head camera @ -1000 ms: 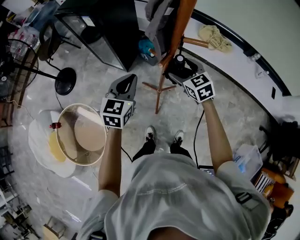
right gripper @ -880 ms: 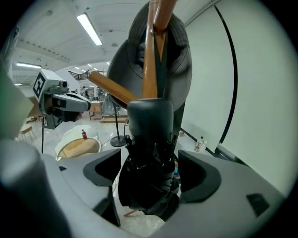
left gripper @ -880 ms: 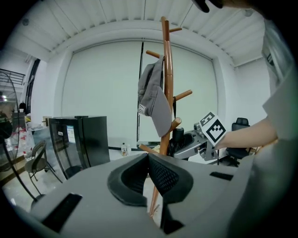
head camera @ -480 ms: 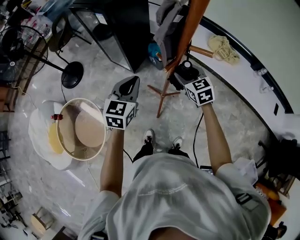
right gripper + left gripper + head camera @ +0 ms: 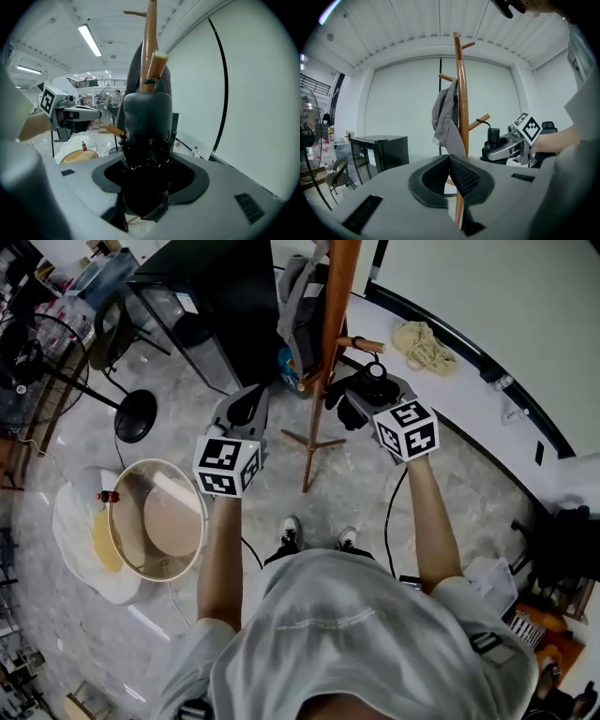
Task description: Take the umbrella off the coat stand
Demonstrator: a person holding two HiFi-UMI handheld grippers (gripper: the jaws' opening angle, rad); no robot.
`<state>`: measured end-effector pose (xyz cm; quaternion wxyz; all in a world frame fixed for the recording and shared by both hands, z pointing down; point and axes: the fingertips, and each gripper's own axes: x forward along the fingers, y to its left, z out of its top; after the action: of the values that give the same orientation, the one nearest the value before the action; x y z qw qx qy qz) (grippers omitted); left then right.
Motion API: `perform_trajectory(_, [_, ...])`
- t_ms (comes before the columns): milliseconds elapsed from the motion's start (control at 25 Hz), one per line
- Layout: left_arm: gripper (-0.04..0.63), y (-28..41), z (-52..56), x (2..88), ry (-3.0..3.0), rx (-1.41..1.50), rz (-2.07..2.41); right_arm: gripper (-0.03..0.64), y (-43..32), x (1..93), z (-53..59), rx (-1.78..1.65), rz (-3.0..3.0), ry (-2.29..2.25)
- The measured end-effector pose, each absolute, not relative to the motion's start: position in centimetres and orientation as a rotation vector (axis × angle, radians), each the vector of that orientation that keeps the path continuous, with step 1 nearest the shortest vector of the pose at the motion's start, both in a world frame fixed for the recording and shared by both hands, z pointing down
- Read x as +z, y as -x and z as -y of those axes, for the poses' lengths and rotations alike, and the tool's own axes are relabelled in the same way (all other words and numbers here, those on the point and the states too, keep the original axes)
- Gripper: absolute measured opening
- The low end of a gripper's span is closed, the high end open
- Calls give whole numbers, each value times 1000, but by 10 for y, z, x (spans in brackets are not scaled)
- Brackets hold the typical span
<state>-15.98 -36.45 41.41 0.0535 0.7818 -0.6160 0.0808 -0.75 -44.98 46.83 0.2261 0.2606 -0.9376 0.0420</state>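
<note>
A tall wooden coat stand (image 5: 336,296) rises in front of me, with a grey garment (image 5: 292,296) hung on its left side. The black folded umbrella (image 5: 367,388) is just right of the pole, below a short peg (image 5: 356,343). My right gripper (image 5: 361,401) has the umbrella (image 5: 146,126) filling the space between its jaws, which are closing on it. In the left gripper view the umbrella's thin strap (image 5: 483,123) curves at the peg's tip. My left gripper (image 5: 246,407) is left of the pole, jaws together and empty (image 5: 449,173).
A black cabinet (image 5: 216,296) stands behind the stand on the left. A round tan basket (image 5: 159,521) on a white base sits on the floor at left, beside a fan base (image 5: 131,413). A beige cloth (image 5: 422,343) lies on the ledge at right. The stand's feet (image 5: 309,442) spread below.
Both grippers have risen beside the pole. The right one has carried the umbrella upward with it, nearer the peg. The left one stays shut and empty.
</note>
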Motion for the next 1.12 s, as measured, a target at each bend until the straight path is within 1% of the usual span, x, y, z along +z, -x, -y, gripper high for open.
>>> perform_trajectory(640, [15,130,368,352,-2529,163,1885,244,-127,385,409,81,2524,-1021])
perform_trajectory(800, [15,121,367,342,-2572,159,1877,242,-144,374,398,67,2516,-1063])
perform_trajectory(1120, [15,105,373,335,-2619,156,1844,239,-153,368,396,66,2523,-1070])
